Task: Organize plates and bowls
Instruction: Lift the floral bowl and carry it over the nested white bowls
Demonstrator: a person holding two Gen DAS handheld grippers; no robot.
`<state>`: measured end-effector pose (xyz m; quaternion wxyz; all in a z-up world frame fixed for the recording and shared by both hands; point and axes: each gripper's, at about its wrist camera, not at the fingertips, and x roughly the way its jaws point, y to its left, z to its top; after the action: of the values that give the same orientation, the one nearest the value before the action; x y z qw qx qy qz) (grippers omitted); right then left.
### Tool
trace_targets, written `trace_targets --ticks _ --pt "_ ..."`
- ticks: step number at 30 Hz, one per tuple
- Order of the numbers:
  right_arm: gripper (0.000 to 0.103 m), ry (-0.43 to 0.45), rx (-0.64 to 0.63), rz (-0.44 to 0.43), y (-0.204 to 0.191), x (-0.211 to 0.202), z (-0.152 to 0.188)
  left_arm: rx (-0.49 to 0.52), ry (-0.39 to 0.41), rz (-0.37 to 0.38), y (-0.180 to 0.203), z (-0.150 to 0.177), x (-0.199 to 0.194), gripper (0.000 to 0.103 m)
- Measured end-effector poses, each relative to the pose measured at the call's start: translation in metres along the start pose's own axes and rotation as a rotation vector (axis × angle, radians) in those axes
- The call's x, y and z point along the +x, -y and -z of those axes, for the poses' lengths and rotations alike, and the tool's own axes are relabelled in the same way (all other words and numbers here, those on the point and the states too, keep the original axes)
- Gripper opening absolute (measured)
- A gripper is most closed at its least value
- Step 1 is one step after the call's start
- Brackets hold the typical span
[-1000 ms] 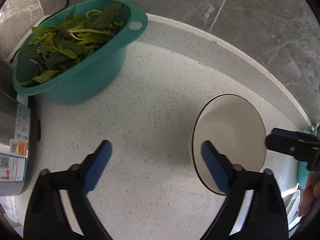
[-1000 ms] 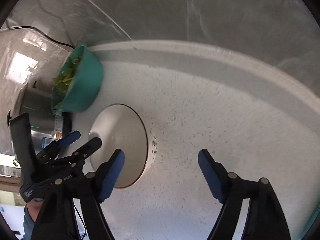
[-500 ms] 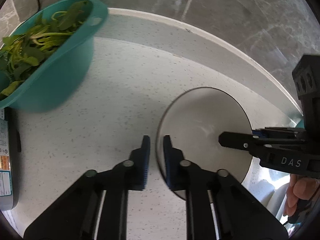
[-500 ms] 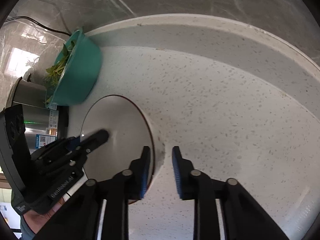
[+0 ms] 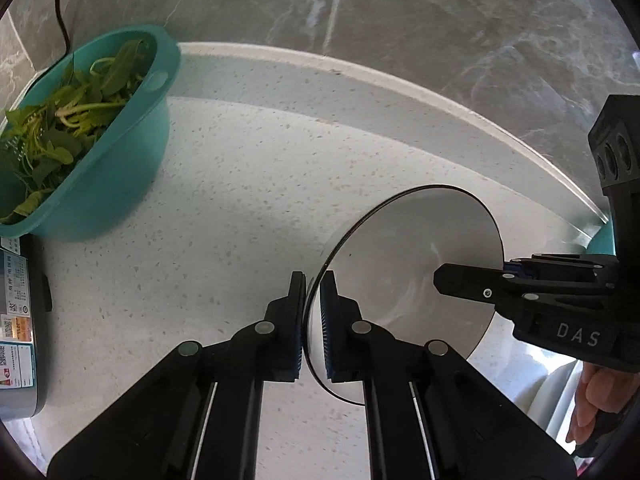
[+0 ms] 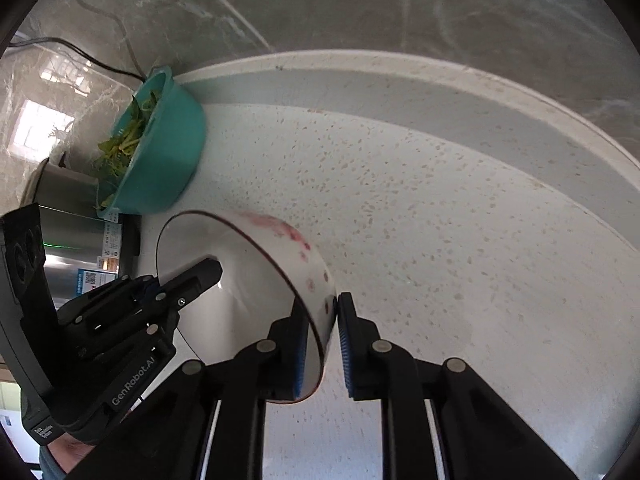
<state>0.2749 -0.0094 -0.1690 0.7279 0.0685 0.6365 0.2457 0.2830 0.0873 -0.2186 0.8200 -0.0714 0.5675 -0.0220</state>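
Left wrist view first: at the far left edge stands a steel appliance [image 5: 16, 320] with stickers on its side, and just above it a teal basin [image 5: 116, 168] heaped with green leaves [image 5: 60, 128] rests on the white speckled bench [image 5: 240, 200]. A black cable [image 5: 60, 4] runs down the grey marble wall [image 5: 400, 32] at the upper left, and a raised pale lip runs along the bench where it meets that wall. Low in the centre, the left hand-held gripper [image 5: 313, 320] is clamped on the near rim of the white bowl [image 5: 400, 248], one blue pad on each side of the thin wall. At the right, the right hand-held gripper [image 5: 472, 276] pinches the opposite rim, a bare hand [image 5: 600, 396] showing beneath it.

Right wrist view: window light reflects off the wall at the upper left, with the basin and the appliance below it. The bowl sits lower centre, tilted, with pinkish marks on its outer side. The right gripper's jaws have just been closing and now squeeze that rim between their pads.
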Motion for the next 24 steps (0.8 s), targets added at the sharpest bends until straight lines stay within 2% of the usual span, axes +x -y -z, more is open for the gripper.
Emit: trace_targets --ticks 5,13,19,24 --pt "0.017 0.021 0.028 0.018 0.014 -0.017 0.008 0.017 -0.007 0.022 0.028 -0.001 0.002 0.006" --pt "0.017 0.046 0.099 -0.006 0.048 -0.049 0.025 0.045 -0.024 0.069 0.066 0.008 -0.014 0.006" --pt "0.017 0.078 0.11 0.01 0.064 -0.092 0.045 0.108 -0.003 0.105 0.113 0.015 -0.036 0.006" --pt "0.017 0.118 0.121 0.029 0.079 -0.135 0.078 0.159 -0.004 0.144 0.157 0.032 -0.057 0.006"
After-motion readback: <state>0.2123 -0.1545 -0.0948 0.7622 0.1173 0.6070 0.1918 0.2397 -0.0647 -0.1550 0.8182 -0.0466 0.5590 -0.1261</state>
